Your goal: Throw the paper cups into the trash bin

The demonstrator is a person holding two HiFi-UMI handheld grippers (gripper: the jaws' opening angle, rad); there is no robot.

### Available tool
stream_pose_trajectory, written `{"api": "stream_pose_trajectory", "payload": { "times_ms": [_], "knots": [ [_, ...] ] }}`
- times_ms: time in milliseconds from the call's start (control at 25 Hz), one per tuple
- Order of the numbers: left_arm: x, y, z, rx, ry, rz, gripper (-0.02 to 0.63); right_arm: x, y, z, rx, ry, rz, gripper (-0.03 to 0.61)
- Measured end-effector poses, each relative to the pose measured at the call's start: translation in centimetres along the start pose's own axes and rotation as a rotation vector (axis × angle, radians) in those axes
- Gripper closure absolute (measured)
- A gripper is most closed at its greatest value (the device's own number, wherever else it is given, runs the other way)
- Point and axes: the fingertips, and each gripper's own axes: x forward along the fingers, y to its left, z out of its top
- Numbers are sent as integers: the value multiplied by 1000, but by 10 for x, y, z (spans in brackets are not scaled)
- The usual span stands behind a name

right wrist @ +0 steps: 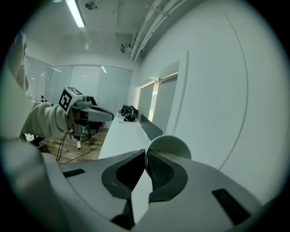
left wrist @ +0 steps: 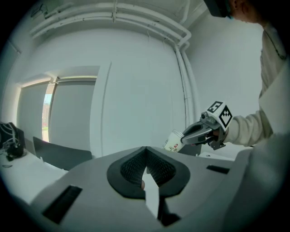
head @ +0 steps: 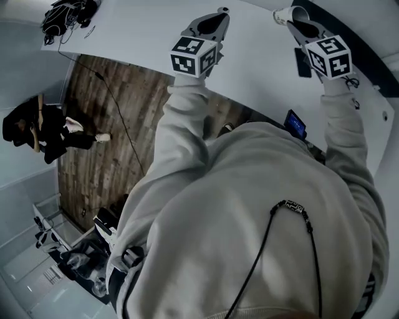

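Wooden floorboards [head: 93,143] fill the left of the head view, with a person in dark clothes [head: 34,128] at their far left edge. A dark bag [head: 65,15] with cables lies on the far left end of the white table [head: 143,37].

Right of that, the left gripper [head: 219,14] hangs above the table at the end of a pale sweatshirt sleeve [head: 181,124]. In its own view the ribbed pads meet tip to tip, and nothing shows between them.

Further right, the right gripper [head: 298,25] is also up in the air over the table, and it has hold of the paper cup [head: 282,17]. The right gripper view shows the jaws nearly together on the cup's wall at the rim, one pad inside the mouth and one outside. The cup juts out beyond the fingertips, clear of the table.
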Motion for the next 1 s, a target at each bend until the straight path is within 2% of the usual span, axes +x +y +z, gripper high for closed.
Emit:
{"api": "stream_pose_trajectory", "payload": {
  "times_ms": [120,240,360,480,680,840,1000],
  "knots": [
    [-8,36,-10,-39,-7,56,618,29,20,-11,-11,14,77,541],
    [-37,71,-4,-67,-33,168,618,58,42,-15,-13,22,160,540],
    [-89,93,4,-81,-41,293,618,72,71,2,-44,9,241,540],
    [-145,105,-6,-103,-3,401,618,88,112,28,-93,-7,340,540],
    [-263,133,-55,-142,67,629,618,165,241,64,-190,-42,622,541],
    [-353,119,-80,-161,97,760,618,171,340,81,-273,-74,765,541],
    [-443,110,-95,-197,76,917,618,172,430,100,-352,-98,905,541]
  ]
}}
